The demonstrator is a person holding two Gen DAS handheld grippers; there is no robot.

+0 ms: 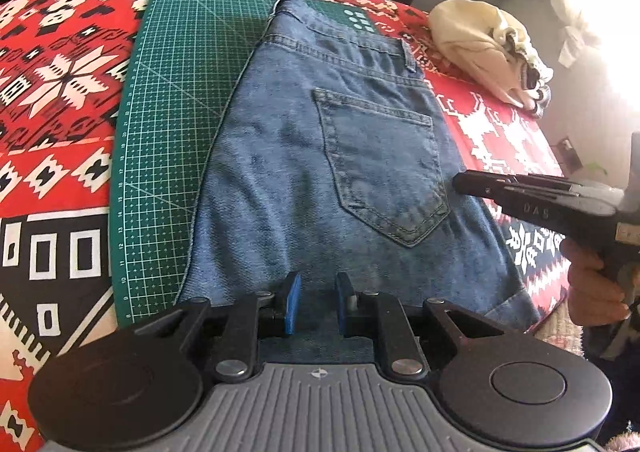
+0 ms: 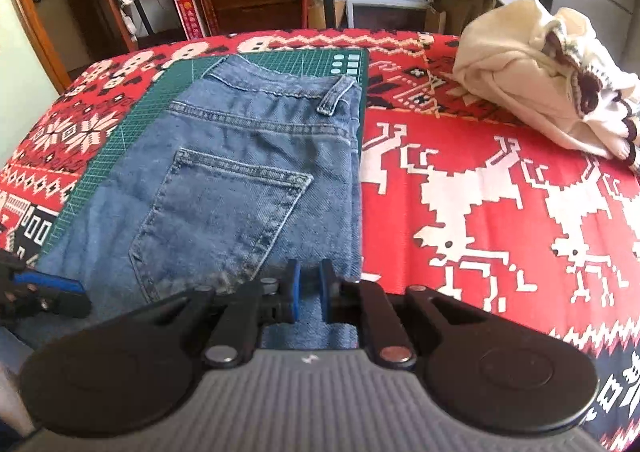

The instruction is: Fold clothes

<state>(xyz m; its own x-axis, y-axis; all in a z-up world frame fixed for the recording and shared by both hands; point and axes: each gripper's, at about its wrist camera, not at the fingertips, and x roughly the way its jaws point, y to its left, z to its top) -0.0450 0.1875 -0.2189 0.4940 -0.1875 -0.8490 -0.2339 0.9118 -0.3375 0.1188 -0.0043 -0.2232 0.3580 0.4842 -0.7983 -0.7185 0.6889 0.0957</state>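
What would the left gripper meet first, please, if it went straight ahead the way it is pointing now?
Probably the folded jeans: the left gripper sits low over their near edge, aimed along the denim toward the back pocket. Its height above the cloth is unclear.

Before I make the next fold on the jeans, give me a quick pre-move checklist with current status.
1. Jeans lie flat on the green cutting mat: ok.
2. Left gripper at the near denim edge, fingers parted: ok.
3. Right gripper at the near denim edge, fingers parted: ok.
4. Denim actually between either gripper's fingers: cannot tell.
5. Cream garment lies apart from the jeans, out of the fold path: ok.
6. Right edge of the jeans inside the mat: not ok, it overhangs onto the red cloth.
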